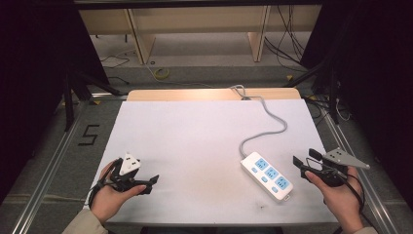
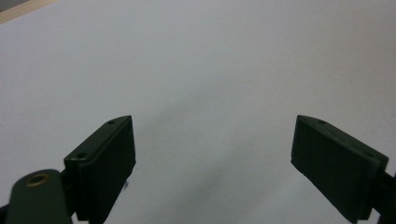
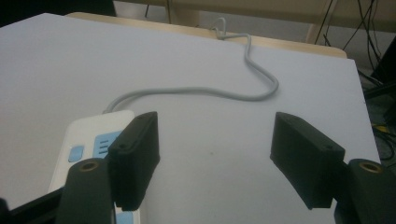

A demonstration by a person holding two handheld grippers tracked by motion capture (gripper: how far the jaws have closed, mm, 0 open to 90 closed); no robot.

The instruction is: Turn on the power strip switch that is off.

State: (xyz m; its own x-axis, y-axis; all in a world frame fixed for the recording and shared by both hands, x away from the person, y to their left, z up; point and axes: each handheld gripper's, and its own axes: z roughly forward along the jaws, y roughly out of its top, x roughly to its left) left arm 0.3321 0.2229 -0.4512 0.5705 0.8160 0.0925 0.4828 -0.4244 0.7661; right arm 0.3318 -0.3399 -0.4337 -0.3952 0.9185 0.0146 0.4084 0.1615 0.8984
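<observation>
Right hand-held gripper (image 1: 303, 162) held low over the right part of the white worktop (image 1: 195, 146), jaws spread wide, nothing between them. In the right gripper view (image 3: 215, 158) only bare worktop lies in the gap.

White power strip (image 1: 267, 176) with blue socket faces lies flat on the worktop, just beside the right hand-held gripper, on the side toward the other hand. Not touching it. In the right gripper view the strip (image 3: 88, 140) sits partly behind the jaw at the left of that view.

Grey cable (image 1: 265, 129) leaves the strip's far end and snakes ahead of the right hand-held gripper, away from the person, to the worktop's far edge. In the right gripper view the cable (image 3: 196, 89) curves across beyond both jaw tips.

Left hand-held gripper (image 1: 146, 184) well apart from the strip, over the worktop's near left corner. Jaws spread in the left gripper view (image 2: 215, 158), with plain white surface between them.
</observation>
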